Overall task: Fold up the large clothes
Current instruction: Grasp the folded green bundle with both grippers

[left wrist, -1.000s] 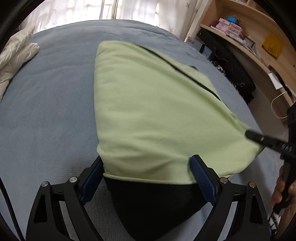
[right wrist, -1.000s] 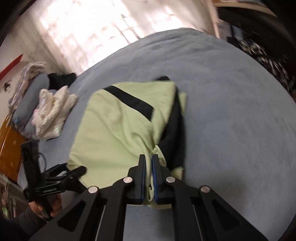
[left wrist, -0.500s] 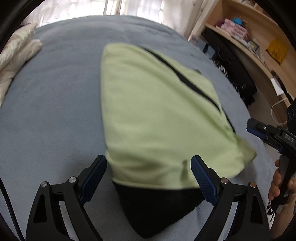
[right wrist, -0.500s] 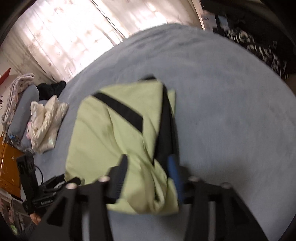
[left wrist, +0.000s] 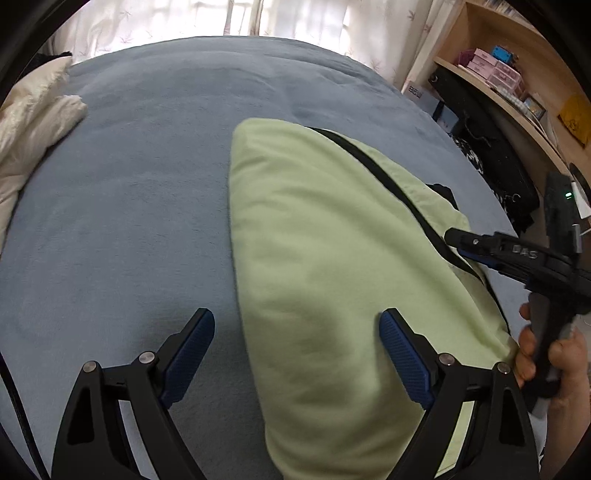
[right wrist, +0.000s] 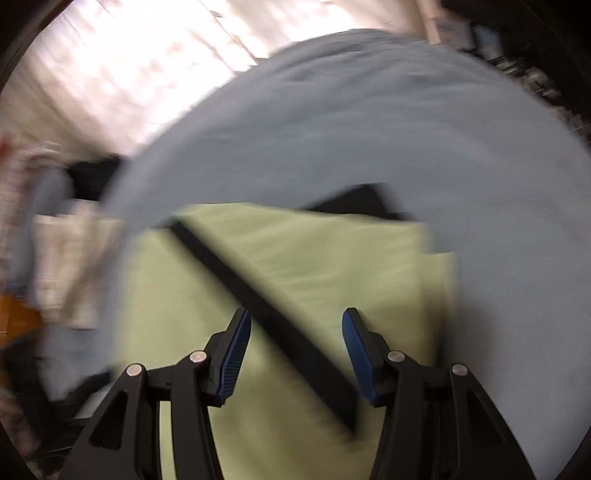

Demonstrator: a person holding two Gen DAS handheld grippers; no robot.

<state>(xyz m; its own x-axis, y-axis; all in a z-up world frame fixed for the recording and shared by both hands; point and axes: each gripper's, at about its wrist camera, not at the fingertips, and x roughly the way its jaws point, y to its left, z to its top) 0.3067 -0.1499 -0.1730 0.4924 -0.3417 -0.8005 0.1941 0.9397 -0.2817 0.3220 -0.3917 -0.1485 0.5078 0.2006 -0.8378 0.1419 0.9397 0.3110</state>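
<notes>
A light green garment [left wrist: 332, 258] with a black stripe [left wrist: 391, 184] lies folded on the grey-blue bed [left wrist: 129, 184]. My left gripper [left wrist: 297, 317] hovers open over the garment's left edge, one finger above the bed, the other above the cloth, holding nothing. My right gripper [left wrist: 454, 236] reaches in from the right above the garment's far side, held by a person's hand [left wrist: 554, 358]. The blurred right wrist view has the right gripper [right wrist: 295, 315] above the green garment [right wrist: 332, 266] and its stripe [right wrist: 258, 306]. Its jaws are closing, still apart, with nothing pressed between them.
A white bundle of cloth [left wrist: 33, 122] lies at the bed's left edge. Wooden shelves [left wrist: 517, 74] with boxes and a black bag [left wrist: 491, 147] stand to the right. Bright curtains [left wrist: 258, 14] hang behind the bed.
The right gripper, shut on the garment's corner before, has let go and swung over the cloth. The left gripper has shifted left, so the garment's black lower part has left its view.
</notes>
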